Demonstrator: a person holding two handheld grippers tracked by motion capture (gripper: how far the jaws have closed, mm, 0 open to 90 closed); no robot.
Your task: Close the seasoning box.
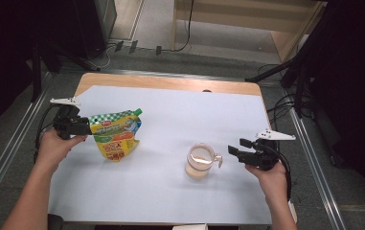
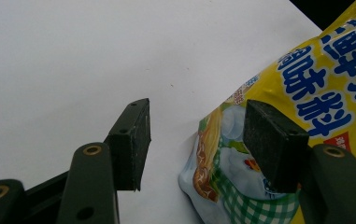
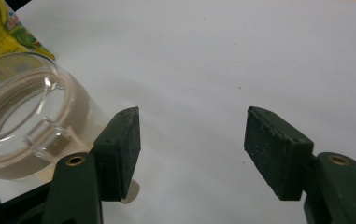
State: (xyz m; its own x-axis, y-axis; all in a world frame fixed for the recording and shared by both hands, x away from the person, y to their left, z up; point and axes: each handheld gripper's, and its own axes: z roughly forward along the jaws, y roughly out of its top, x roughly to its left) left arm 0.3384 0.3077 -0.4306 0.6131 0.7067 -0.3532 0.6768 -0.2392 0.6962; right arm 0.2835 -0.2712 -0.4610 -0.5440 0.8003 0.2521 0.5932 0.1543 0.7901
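Observation:
A yellow and green seasoning pouch (image 1: 115, 134) with a green cap leans on the white sheet (image 1: 185, 110) at the left. My left gripper (image 1: 86, 127) is at the pouch's left edge. In the left gripper view the jaws of my left gripper (image 2: 196, 116) stand apart. The pouch (image 2: 306, 88) reaches in beside the right jaw, and the left pad is clear of it. A clear cup (image 1: 199, 162) with pale liquid stands right of centre. My right gripper (image 1: 231, 152) is just right of the cup's handle. In its own view my right gripper (image 3: 192, 126) is open on bare sheet, with the cup (image 3: 21, 121) to the left.
The sheet covers a wooden table (image 1: 170, 82) whose far edge shows. Metal rails (image 1: 309, 143) run along both sides. Cables (image 1: 280, 108) and black stands lie on the floor around it. A wooden cabinet (image 1: 247, 21) stands behind.

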